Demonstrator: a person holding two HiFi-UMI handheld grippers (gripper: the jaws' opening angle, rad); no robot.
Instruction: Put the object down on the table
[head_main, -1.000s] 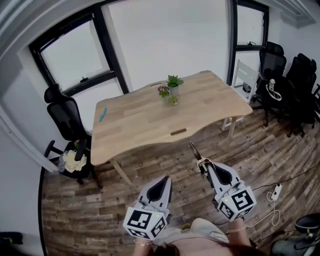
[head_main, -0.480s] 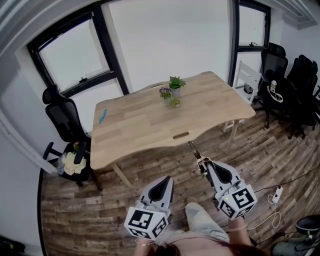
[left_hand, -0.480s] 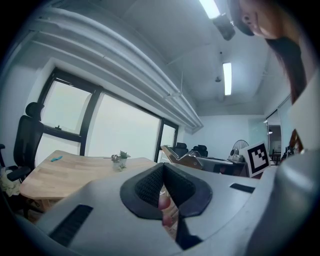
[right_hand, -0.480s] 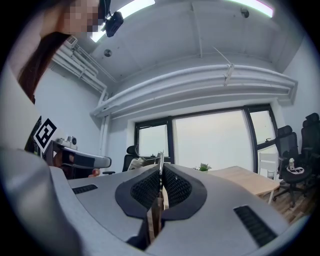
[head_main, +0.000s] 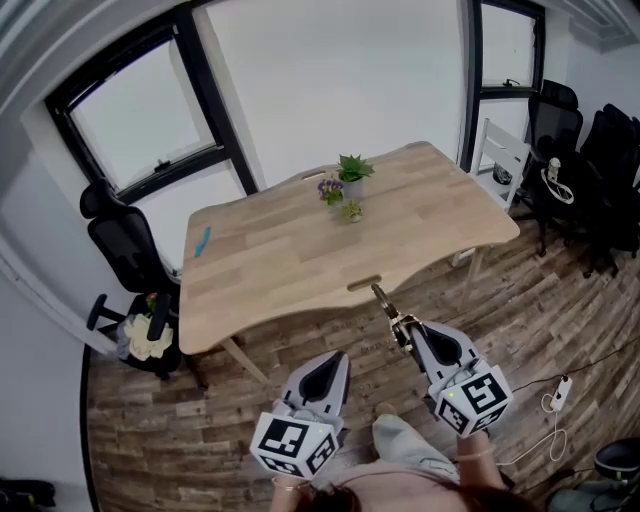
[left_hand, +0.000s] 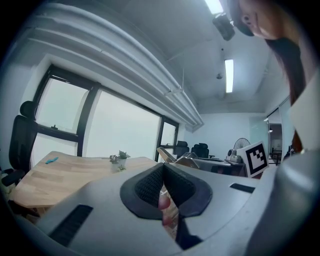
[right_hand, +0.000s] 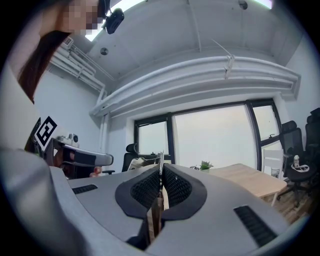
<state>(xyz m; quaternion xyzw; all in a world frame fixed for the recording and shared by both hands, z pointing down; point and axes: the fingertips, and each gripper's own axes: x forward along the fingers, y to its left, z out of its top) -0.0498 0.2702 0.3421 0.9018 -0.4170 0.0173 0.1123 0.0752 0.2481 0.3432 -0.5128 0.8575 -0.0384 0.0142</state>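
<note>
A light wooden table (head_main: 300, 250) stands ahead of me, and both grippers hang over the floor short of its front edge. My right gripper (head_main: 405, 326) is shut on a thin, slim metal-looking object (head_main: 384, 303) that sticks out past the fingertips towards the table. Edge-on in the right gripper view, that object (right_hand: 160, 161) shows as a narrow strip between the closed pads of the right gripper (right_hand: 161, 172). My left gripper (head_main: 335, 357) is to its left, pads together, nothing in it. The left gripper (left_hand: 162, 167) points at the table (left_hand: 45, 175).
Small potted plants (head_main: 348, 178) stand at the table's far middle and a blue item (head_main: 203, 238) lies near its left end. A black chair (head_main: 120, 235) is at the left, a white chair (head_main: 503, 150) and black chairs (head_main: 600, 140) at the right. A power strip (head_main: 563, 387) lies on the floor.
Both grippers have moved forward towards the table, which now looks nearer. The right gripper still holds the thin object; the left stays shut.
</note>
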